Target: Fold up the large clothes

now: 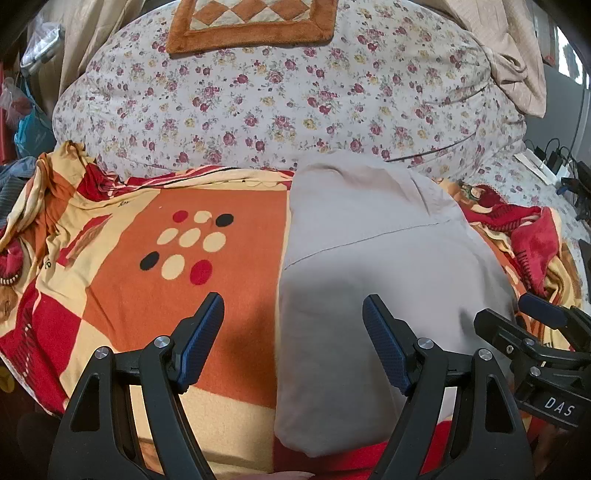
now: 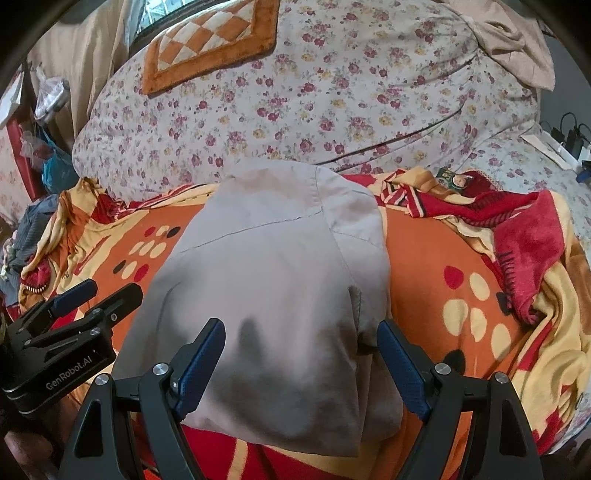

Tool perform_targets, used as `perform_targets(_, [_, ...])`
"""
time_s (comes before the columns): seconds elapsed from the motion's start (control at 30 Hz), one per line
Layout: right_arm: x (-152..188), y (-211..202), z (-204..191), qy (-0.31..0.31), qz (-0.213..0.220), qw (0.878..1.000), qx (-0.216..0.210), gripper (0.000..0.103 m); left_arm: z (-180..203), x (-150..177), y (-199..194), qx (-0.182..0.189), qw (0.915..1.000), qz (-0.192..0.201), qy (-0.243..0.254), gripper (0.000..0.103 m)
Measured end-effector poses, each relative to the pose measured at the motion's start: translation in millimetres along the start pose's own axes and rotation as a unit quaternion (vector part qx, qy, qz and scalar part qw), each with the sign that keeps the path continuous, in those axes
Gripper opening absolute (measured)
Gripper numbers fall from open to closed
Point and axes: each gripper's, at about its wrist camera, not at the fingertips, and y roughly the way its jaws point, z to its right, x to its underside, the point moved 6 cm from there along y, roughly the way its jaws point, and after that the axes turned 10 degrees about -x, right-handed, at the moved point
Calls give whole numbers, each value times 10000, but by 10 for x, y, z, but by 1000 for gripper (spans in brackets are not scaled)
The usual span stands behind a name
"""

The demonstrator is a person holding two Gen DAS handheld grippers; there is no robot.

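A grey-beige garment [image 1: 388,280] lies folded into a long narrow shape on the orange, red and cream blanket [image 1: 147,295]. It also shows in the right wrist view [image 2: 273,288]. My left gripper [image 1: 293,325] is open and empty, hovering over the garment's left edge near its near end. My right gripper [image 2: 301,350] is open and empty above the garment's near right part. The right gripper shows at the far right of the left wrist view [image 1: 532,321]; the left gripper shows at the left of the right wrist view [image 2: 99,295].
A floral quilt [image 1: 288,103] is piled behind the blanket, with an orange checked cushion [image 1: 251,22] on top. A beige cloth [image 1: 517,66] hangs at the back right. Chargers and cables [image 1: 554,162] lie at the right. Bags [image 1: 26,122] stand at the left.
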Motion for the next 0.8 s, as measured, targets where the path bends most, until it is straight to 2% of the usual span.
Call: perform_targets(0.8, [19,28,11,30,-48,10000,-17,82,53,31,38,-11,9999,-90,68,78])
